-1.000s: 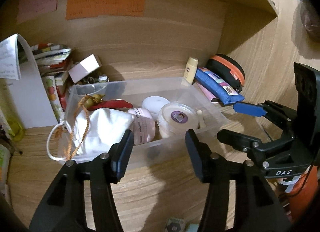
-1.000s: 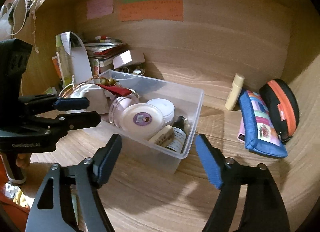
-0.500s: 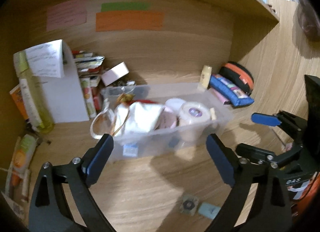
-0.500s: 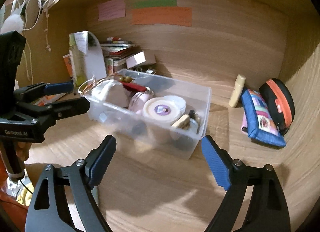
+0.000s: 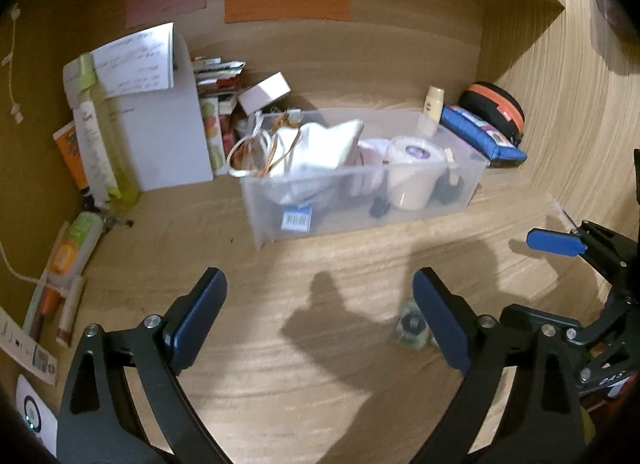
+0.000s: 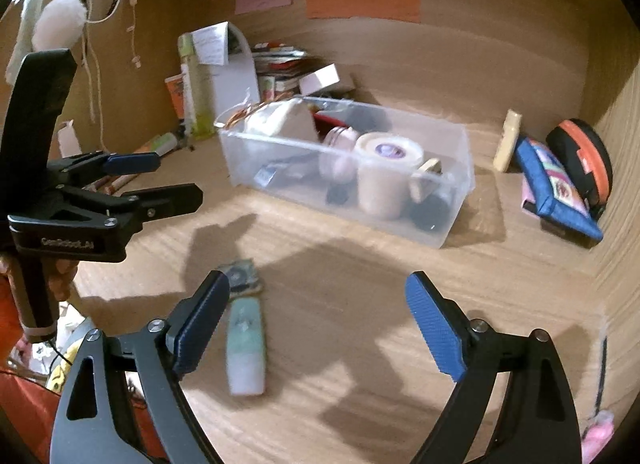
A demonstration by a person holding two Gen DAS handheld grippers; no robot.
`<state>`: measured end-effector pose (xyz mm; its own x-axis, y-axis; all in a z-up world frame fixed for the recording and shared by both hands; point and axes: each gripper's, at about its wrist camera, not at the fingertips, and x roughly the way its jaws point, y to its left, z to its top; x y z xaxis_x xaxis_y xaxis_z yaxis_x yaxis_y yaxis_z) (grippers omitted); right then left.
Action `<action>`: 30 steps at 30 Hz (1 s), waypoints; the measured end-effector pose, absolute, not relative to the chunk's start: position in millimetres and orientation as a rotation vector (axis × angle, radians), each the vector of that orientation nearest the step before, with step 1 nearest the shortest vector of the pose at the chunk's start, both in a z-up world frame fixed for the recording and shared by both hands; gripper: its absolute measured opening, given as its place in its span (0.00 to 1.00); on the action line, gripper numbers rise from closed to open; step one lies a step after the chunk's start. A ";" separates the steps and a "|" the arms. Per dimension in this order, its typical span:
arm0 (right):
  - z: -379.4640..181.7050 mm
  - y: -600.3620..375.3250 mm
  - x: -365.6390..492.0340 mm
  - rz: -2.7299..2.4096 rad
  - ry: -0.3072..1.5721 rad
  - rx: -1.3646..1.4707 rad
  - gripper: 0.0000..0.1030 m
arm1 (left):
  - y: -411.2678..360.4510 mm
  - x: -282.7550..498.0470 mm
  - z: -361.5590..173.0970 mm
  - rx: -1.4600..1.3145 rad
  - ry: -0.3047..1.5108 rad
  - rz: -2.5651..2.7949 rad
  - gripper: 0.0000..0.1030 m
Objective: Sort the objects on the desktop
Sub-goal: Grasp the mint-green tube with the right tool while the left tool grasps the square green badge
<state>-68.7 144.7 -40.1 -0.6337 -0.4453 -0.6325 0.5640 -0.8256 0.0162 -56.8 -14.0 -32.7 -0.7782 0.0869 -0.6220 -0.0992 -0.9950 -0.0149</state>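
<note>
The pale green-white tube [image 6: 245, 346] lies flat on the bench [image 6: 360, 304], just in front of the clear bin [image 6: 452, 199] and apart from it, long axis running roughly front-to-back w/ the white end nearest the camera. It sits just beside the inner left finger of the right gripper [image 6: 316, 328], a bit left of the gap's centre, so the right hand looks nearer; probably a small shift left lines it up. A small square packet [image 6: 240, 276] lies touching or almost touching the tube's far end; in the left wrist view that packet shows by the left gripper's [image 5: 320, 320] right finger. Both grippers are released, holding nothing; their jaws have just been opening. The bin already holds a white cloth pouch [image 5: 320, 143], a round tub [image 5: 412, 167] & other bits. Around: wood-grain desk nook, 3 coloured notes [image 5: 286, 3] on the back wall, a blue pouch [image 6: 556, 187] & black-orange case [image 6: 580, 151] at right.
</note>
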 end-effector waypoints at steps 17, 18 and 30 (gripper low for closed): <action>-82.7 103.6 -54.6 -2.246 0.331 0.945 0.39 | -19.2 -45.3 -62.8 -1.125 -0.006 2.826 0.92; -82.8 102.6 -54.5 -2.241 0.342 0.946 0.33 | -17.4 -45.9 -63.1 -1.125 -0.007 2.817 0.92; -66.1 145.6 -61.6 -2.316 0.254 0.943 0.22 | 20.6 -66.0 -76.5 -1.158 0.088 2.702 0.91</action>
<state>-61.6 145.6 -66.1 -0.5545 -0.4727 -0.6849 0.6101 -0.7906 0.0518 -66.0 20.6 -76.5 -0.6730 0.1600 -0.7222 -0.2068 -0.9781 -0.0241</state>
